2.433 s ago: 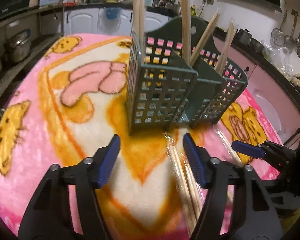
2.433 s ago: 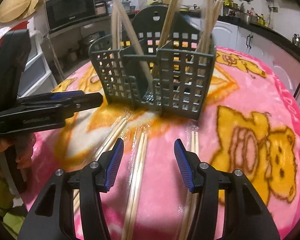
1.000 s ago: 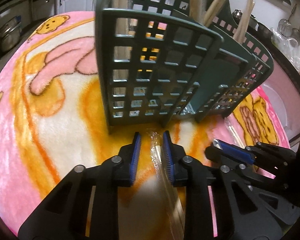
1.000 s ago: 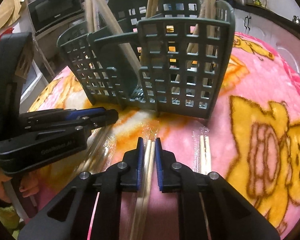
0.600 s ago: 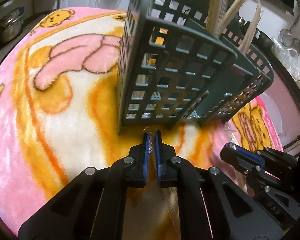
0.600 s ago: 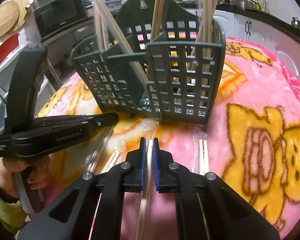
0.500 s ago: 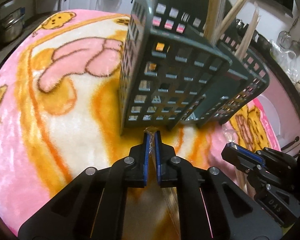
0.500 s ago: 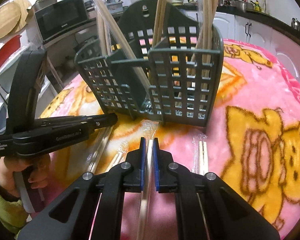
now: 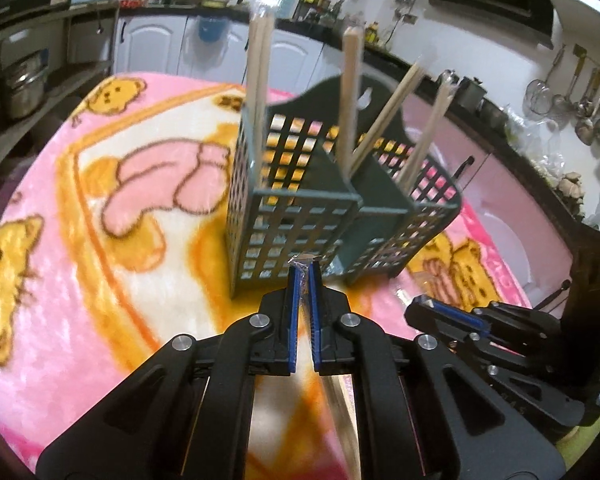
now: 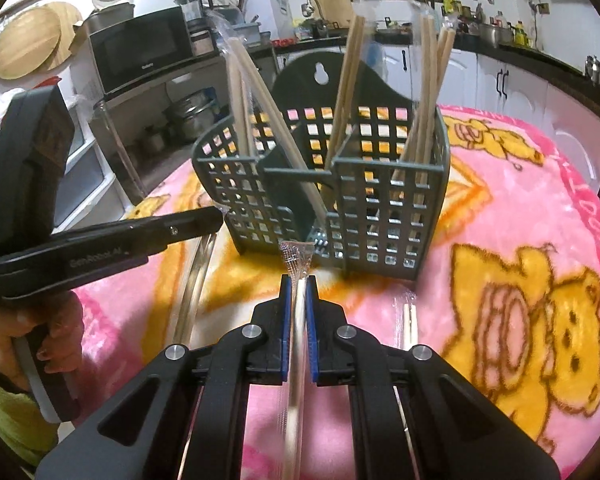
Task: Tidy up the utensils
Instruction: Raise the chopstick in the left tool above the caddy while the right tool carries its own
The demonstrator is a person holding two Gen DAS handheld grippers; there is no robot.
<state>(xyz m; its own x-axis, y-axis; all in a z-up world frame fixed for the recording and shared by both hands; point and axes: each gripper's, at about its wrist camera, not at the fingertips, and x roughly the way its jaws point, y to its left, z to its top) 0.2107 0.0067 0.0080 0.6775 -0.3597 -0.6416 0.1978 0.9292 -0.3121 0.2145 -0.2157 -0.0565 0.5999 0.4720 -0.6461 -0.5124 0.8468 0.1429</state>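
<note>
Both claws are closed on wrapped chopsticks: the left claw (image 9: 304,270) is clamped on one clear-wrapped pair (image 9: 305,259) by its crinkled end, and the right claw (image 10: 299,280) is clamped the same way on a second wrapped pair (image 10: 298,258). Each held pair is carried just in front of the green basket (image 10: 380,184), on the near side of it. Several chopsticks (image 10: 350,80) are already stood upright or leaning in the basket's compartments, so part of the sorting is judged done. One more wrapped pair (image 10: 410,320) is seen lying on the pink blanket (image 10: 520,208) in front of the basket, to the right of the right claw, and the two held pairs are yet to be dropped in.

Compared with the earliest frames, the claws, then wide open over chopsticks lying flat, are now shut, and the basket is viewed from higher and farther back.
</note>
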